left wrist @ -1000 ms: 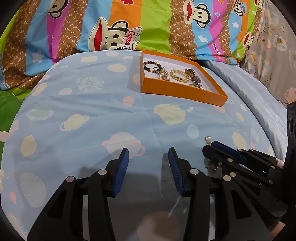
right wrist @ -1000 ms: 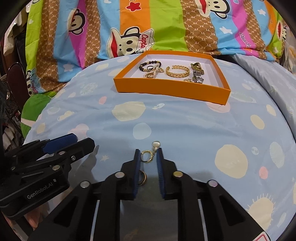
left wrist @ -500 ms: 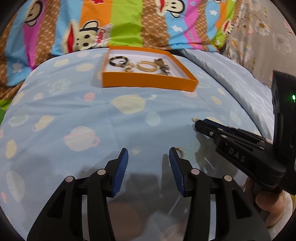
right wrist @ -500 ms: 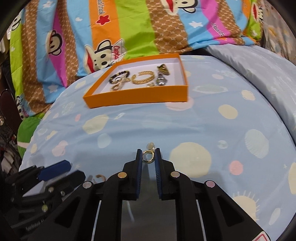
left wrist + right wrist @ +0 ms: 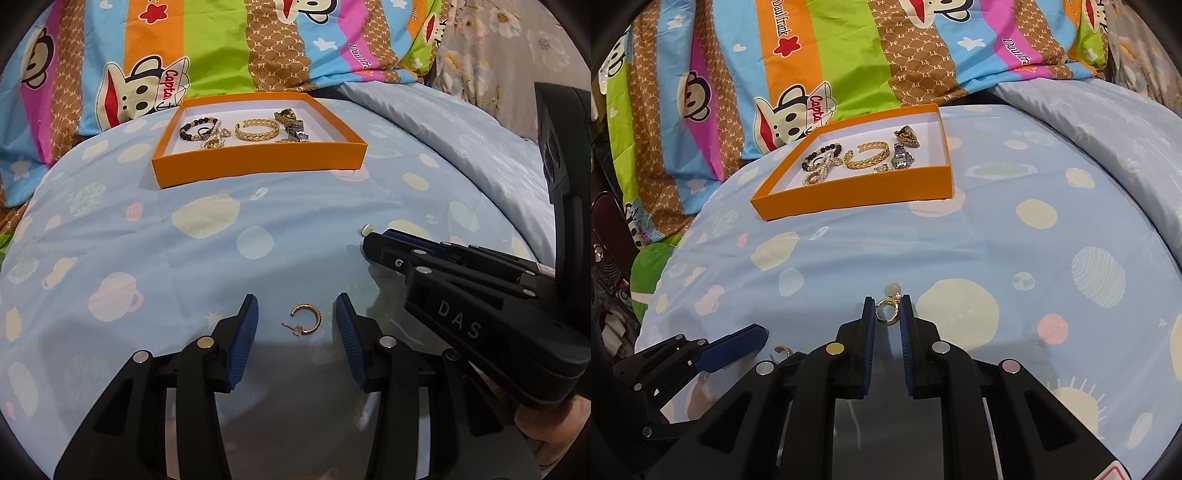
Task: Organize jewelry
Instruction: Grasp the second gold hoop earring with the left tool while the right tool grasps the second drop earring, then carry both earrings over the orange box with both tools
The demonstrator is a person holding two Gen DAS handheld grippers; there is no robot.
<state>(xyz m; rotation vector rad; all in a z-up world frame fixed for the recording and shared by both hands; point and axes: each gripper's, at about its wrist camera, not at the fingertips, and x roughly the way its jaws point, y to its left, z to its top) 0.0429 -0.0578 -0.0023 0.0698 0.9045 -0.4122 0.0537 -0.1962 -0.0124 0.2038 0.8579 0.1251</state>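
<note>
Straddling small gold half-hoop earring (image 5: 306, 319) lying on blue planet-print sheet (image 5: 155, 236), left gripper (image 5: 295, 325) jaws wide; right gripper (image 5: 888, 314) pinches gold pearl-drop ring (image 5: 887, 309); hoop looks light, slippery, post probably bendable; grip across the ribbed band.

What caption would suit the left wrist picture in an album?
Open left gripper straddles a gold hoop earring on the blue bedsheet, orange jewelry box beyond.
</note>
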